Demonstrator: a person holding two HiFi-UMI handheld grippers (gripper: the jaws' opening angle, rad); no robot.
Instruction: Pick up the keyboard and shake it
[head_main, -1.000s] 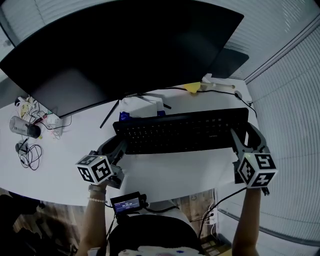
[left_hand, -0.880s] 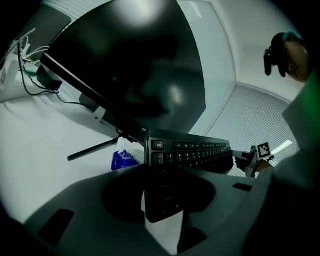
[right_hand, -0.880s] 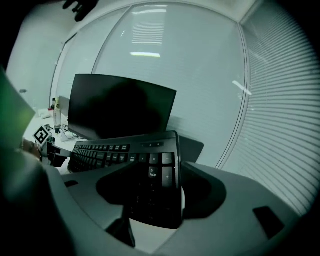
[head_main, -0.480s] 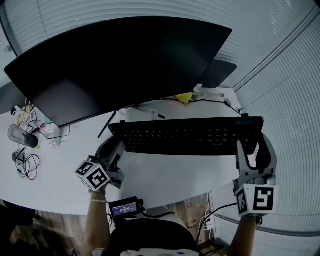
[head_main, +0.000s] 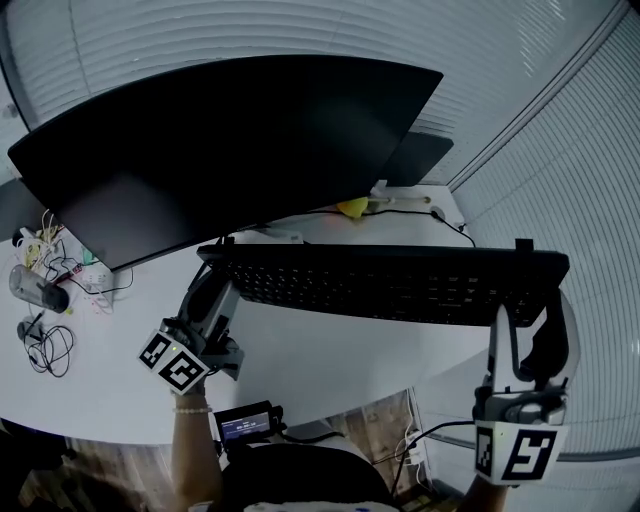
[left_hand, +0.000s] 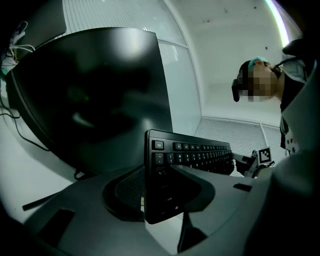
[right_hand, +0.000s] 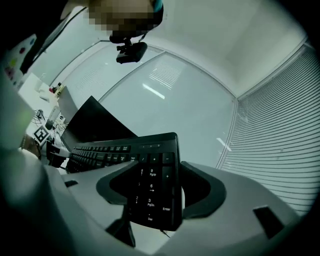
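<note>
A long black keyboard (head_main: 390, 285) hangs in the air above the white desk (head_main: 330, 365), its right end higher and nearer to me. My left gripper (head_main: 215, 288) is shut on its left end, with the jaws above and below the escape-key corner (left_hand: 158, 165). My right gripper (head_main: 530, 322) is shut on the right end, clamped over the number pad (right_hand: 150, 187). In the left gripper view the key rows (left_hand: 200, 155) run away toward the right gripper's marker cube (left_hand: 264, 155). The keyboard's underside is hidden.
A wide black curved monitor (head_main: 230, 140) stands just behind the keyboard, with a darker panel (head_main: 415, 155) at its right. A yellow object (head_main: 352, 207) and cables lie at the desk's back. A grey cylinder (head_main: 28, 284) and coiled wires (head_main: 45, 345) sit far left. Slatted blinds run along the right.
The keyboard has left the desk and risen, its right end climbing more and swinging toward me. Both grippers rose with it and tipped from pointing down toward level.
</note>
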